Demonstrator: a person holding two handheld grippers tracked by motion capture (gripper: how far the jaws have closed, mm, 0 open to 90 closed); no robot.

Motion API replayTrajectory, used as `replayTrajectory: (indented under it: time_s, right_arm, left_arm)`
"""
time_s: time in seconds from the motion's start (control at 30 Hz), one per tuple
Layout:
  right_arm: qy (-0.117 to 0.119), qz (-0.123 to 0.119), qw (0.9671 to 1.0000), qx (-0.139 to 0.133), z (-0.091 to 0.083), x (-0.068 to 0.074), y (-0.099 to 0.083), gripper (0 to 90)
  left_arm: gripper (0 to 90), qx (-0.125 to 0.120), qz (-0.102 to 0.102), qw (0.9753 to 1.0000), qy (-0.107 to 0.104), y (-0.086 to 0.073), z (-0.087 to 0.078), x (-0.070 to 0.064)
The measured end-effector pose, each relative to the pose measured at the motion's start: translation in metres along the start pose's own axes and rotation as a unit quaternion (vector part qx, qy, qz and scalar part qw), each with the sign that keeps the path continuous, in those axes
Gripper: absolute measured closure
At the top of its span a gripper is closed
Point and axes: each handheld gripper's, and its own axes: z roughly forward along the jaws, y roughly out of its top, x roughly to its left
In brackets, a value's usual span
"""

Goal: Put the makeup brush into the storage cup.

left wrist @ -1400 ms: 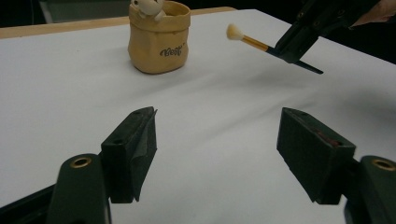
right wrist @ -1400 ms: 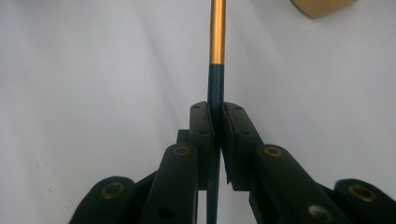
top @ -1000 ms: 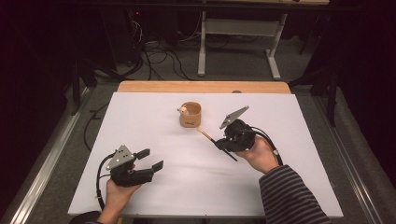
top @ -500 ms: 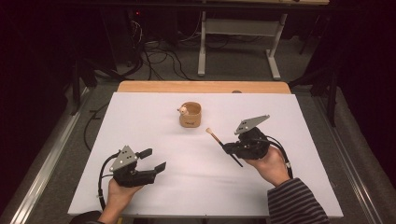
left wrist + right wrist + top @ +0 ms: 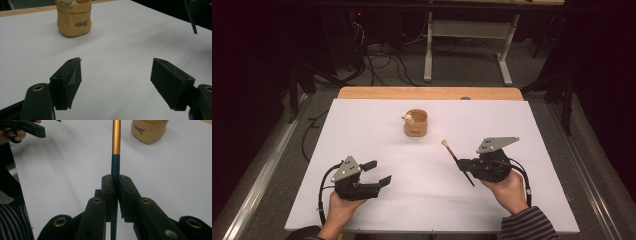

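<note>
— Toward the right edge of the worktop [image 5: 362, 115], what do my right tongs [image 5: 462, 164] hold?

— I have them clamped on a brush [image 5: 457, 161] with a dark and gold handle, gripped low on the dark part, its pale tip slanting toward the far edge.

— And the left tongs [image 5: 379, 172]?

— I hold them near the front left corner, jaws spread wide with nothing between, aimed at the tan cup [image 5: 416, 123] near the middle of the far edge.

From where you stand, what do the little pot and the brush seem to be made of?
The pot looks like soft tan kraft paper or fabric: matte, wrinkled walls, rolled rim, printed word. The brush, clamped in the right gripper, seems lacquered wood or plastic with a shiny golden metal-like sleeve; I can't tell which.
</note>
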Motion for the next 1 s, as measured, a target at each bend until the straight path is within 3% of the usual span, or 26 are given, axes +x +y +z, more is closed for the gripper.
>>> replayTrajectory:
  time_s: [0.2, 0.53, 0.77, 1.0]
  right_arm:
    - [0.001, 0.010, 0.9996, -0.025, -0.002, 0.005, -0.011, 85.4]
    - [0.013, 0.011, 0.9983, -0.056, 0.004, 0.012, -0.022, 85.4]
    - [0.029, 0.014, 0.9972, -0.067, 0.012, 0.013, -0.024, 85.5]
    - [0.033, 0.008, 0.9966, -0.075, 0.013, 0.017, -0.023, 85.4]
  left_arm:
    - [27.6, 0.015, -0.023, 0.9996, -0.009, 0.001, 0.000, 0.004]
    - [28.4, 0.008, -0.029, 0.9995, -0.007, 0.003, -0.001, 0.004]
    - [29.2, 0.007, -0.030, 0.9991, -0.029, 0.008, 0.001, 0.002]
    - [28.3, 0.003, -0.028, 0.9981, -0.054, 0.023, 0.004, -0.007]
